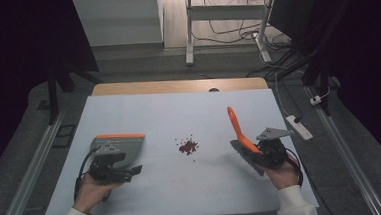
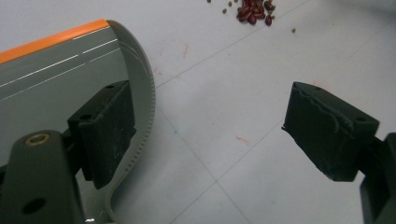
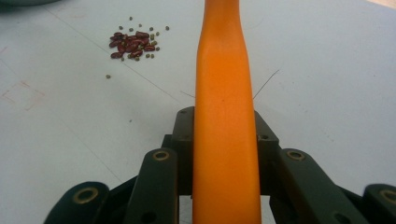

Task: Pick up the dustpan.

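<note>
A grey dustpan (image 1: pixel 123 144) with an orange front strip lies on the white table (image 1: pixel 178 108) at the left. My left gripper (image 1: pixel 123 162) stands open at its near right corner; in the left gripper view (image 2: pixel 210 126) one jaw rests over the dustpan (image 2: pixel 56 79) and the other is far off above bare table. At the right, my right gripper (image 1: pixel 261 150) is shut on the orange handle of a brush (image 1: pixel 238 125), whose handle (image 3: pixel 224 93) runs up and away between the jaws. A small pile of dark red beans (image 1: pixel 187 146) (image 2: pixel 254 11) (image 3: pixel 133 44) lies between the two tools.
A few loose beans are scattered around the pile. The table's wooden far edge (image 1: pixel 177 86) shows beyond the white surface. A white power strip (image 1: pixel 300 127) lies on the floor past the right edge, with cables and desk legs farther back.
</note>
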`<state>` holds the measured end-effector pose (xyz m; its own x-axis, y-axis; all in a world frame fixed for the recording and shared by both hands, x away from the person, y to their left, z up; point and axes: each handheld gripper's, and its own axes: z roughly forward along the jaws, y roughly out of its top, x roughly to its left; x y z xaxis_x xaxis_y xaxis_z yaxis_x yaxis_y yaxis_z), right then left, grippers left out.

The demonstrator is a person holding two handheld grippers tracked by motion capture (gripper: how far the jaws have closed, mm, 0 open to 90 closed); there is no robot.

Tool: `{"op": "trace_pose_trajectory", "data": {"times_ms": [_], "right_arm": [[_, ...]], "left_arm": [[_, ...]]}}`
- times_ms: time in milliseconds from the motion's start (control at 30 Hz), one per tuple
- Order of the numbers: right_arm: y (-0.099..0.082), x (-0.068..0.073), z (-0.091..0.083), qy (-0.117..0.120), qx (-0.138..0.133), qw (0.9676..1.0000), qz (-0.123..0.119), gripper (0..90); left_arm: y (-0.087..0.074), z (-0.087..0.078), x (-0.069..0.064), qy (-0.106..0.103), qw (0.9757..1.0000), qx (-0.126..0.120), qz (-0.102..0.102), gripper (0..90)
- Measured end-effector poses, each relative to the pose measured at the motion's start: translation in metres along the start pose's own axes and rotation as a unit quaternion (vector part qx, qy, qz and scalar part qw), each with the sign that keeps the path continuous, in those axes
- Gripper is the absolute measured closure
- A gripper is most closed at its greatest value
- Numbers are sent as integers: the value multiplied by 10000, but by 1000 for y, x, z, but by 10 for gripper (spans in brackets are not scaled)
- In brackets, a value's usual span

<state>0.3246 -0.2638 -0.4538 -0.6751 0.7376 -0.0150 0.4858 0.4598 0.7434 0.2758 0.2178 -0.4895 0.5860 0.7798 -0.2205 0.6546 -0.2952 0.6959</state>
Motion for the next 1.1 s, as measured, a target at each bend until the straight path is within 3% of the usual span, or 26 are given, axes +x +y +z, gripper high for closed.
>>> {"op": "trace_pose_trajectory", "data": {"times_ms": [533, 633, 833, 1100], "right_arm": [[-3, 1, -1, -102, -99, 9998, -126, 703], [-3, 1, -1, -97, -150, 9998, -121, 703], [-1, 3, 4, -173, -61, 9997, -161, 703], [0, 6, 4, -182, -95, 9995, -223, 703]], "left_arm": [[4, -3, 0, -9, 10000, 13, -34, 170], [6, -4, 0, -112, 9999, -28, -93, 171], [9, -3, -3, -86, 10000, 45, 18, 171], [9, -6, -2, -82, 10000, 44, 0, 171]]}}
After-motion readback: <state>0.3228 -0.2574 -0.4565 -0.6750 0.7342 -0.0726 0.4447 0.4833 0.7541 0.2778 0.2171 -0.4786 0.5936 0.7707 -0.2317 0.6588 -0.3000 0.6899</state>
